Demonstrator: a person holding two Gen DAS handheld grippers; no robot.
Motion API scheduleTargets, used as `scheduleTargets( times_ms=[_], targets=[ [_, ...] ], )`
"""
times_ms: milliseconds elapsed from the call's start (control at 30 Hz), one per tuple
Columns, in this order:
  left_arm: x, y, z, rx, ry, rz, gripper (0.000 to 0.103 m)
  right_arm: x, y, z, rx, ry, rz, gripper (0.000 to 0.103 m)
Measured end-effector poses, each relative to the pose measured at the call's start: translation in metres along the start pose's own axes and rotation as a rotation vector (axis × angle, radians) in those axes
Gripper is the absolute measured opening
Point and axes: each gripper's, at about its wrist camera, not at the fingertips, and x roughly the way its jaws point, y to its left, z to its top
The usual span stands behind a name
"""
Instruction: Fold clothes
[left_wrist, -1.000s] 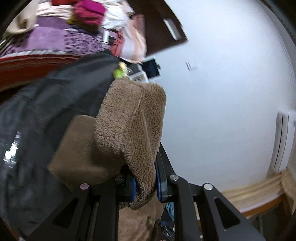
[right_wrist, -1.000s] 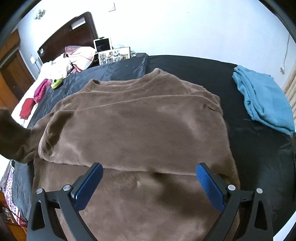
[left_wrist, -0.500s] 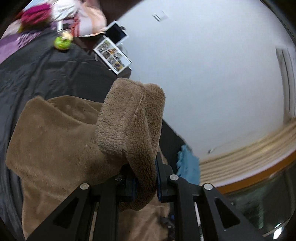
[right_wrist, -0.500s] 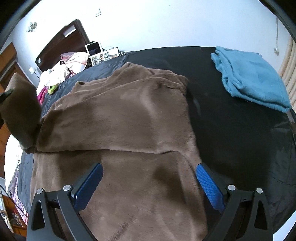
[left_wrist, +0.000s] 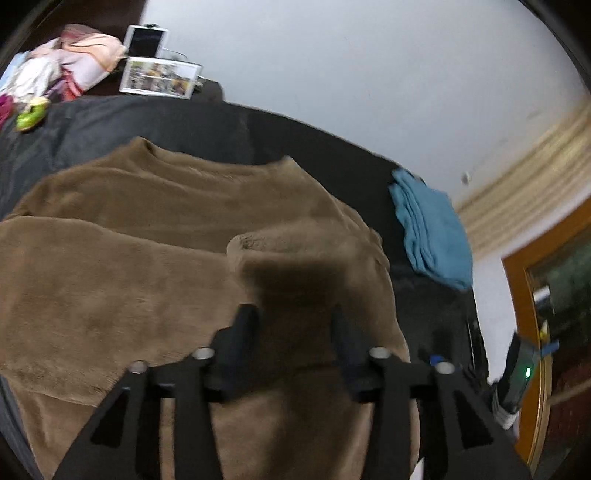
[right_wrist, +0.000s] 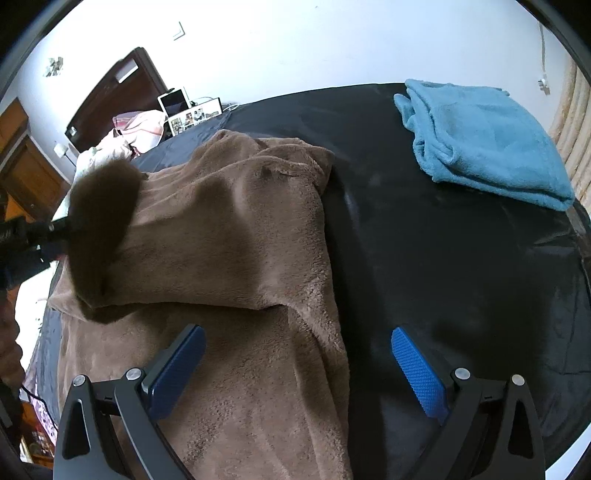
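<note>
Swinging the sleeve (left_wrist: 306, 258) in from the left, you now have it across the chest of the brown fleece sweater (right_wrist: 240, 240), where half a second ago it was still out at the left edge. That means this fold is nearly laid. The right wrist view shows the cuff end still bunched and raised off the body on the left, not yet lying flat.

The sweater lies spread on the black bed cover (right_wrist: 443, 258), collar at the far end and hem near you. Its right side is already tucked in, leaving a fairly straight right edge. The pile is thick and plush, so the folds sit rounded, not crisp.

Your left gripper (left_wrist: 291, 325) was clamped tight on the cuff a moment ago. Its fingers now stand parted, with the sleeve filling the gap between them. I cannot tell whether the pads still bear on the fabric. Your right gripper (right_wrist: 295, 369) is spread wide and holds nothing, hovering over the near right edge of the sweater.

Well apart at the far right lies a folded blue garment (right_wrist: 487, 147), and a photo frame (left_wrist: 159, 75) stands at the far left
</note>
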Motion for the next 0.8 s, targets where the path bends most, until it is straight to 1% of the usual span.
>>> scheduleTargets(
  times_ms=[33, 67, 133, 200, 367, 433, 533, 633, 733, 800],
  targets=[
    [0.004, -0.004, -0.002, 0.018, 0.015, -0.003, 0.065, 0.001, -0.001, 0.0, 0.0, 0.002, 0.005, 0.102],
    [0.009, -0.008, -0.004, 0.035, 0.03, -0.006, 0.067, 0.002, -0.002, 0.001, 0.001, 0.004, 0.01, 0.102],
    [0.013, -0.016, -0.008, 0.065, 0.053, -0.009, 0.069, 0.004, -0.004, 0.001, 0.004, 0.006, 0.021, 0.102],
    [0.014, -0.014, -0.008, 0.071, 0.061, -0.003, 0.07, 0.006, -0.005, 0.002, 0.009, 0.007, 0.038, 0.102],
    [-0.001, 0.007, -0.02, 0.029, 0.077, -0.016, 0.07, 0.008, -0.002, 0.007, 0.021, 0.007, 0.084, 0.102],
    [-0.009, 0.019, -0.024, 0.003, 0.073, 0.007, 0.07, 0.009, 0.004, 0.013, 0.019, 0.002, 0.102, 0.102],
    [-0.022, 0.039, -0.03, -0.04, 0.061, 0.048, 0.07, 0.009, 0.02, 0.029, 0.007, -0.018, 0.141, 0.102],
    [-0.034, 0.058, -0.03, -0.083, 0.043, 0.084, 0.071, 0.011, 0.048, 0.054, -0.046, -0.061, 0.152, 0.102],
    [-0.044, 0.074, -0.029, -0.114, 0.023, 0.107, 0.074, 0.023, 0.072, 0.074, -0.103, -0.077, 0.115, 0.102],
    [-0.049, 0.084, -0.026, -0.126, 0.013, 0.117, 0.076, 0.038, 0.084, 0.085, -0.124, -0.053, 0.085, 0.102]
  ],
)
